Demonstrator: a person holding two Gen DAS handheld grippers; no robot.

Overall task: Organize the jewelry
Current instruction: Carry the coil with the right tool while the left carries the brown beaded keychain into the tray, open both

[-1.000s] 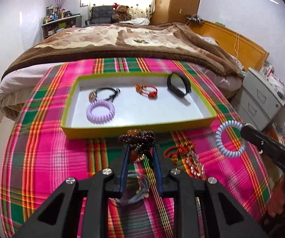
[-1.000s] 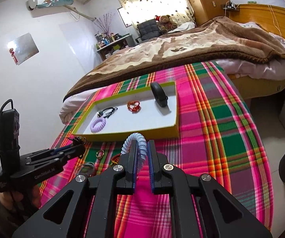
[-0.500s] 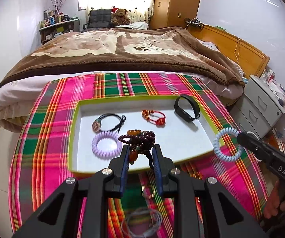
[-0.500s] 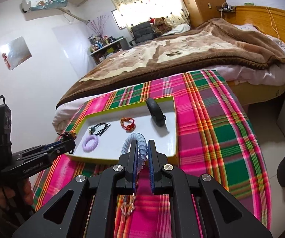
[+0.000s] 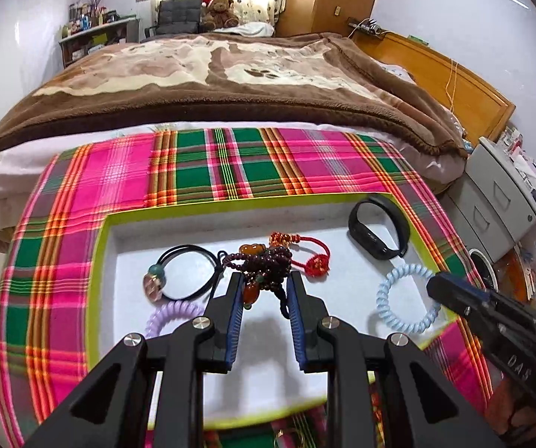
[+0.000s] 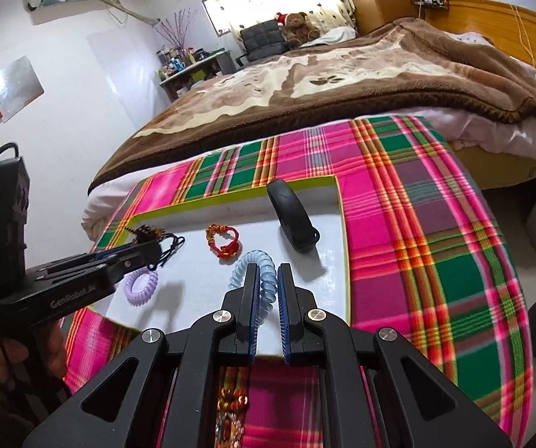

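My left gripper [image 5: 264, 280] is shut on a dark beaded bracelet [image 5: 266, 263] with amber beads, held above the white tray [image 5: 193, 212] with a yellow-green rim. My right gripper [image 6: 268, 272] is shut on a light blue coil bracelet [image 6: 256, 267], held over the tray's right part; it also shows in the left wrist view [image 5: 404, 304]. In the tray lie a lilac coil bracelet [image 5: 169, 315], a black cord bracelet [image 5: 183, 272], a red knotted bracelet [image 5: 307, 254] and a black wristband [image 5: 378, 231].
The tray sits on a pink and green plaid cloth [image 5: 230, 164] at the foot of a bed with a brown blanket [image 5: 211, 74]. More beaded jewelry [image 6: 232, 407] lies on the cloth below my right gripper. A grey drawer unit [image 5: 503, 201] stands at the right.
Both grippers have moved forward with their bracelets, from over the cloth in front of the tray to over the tray's inside.
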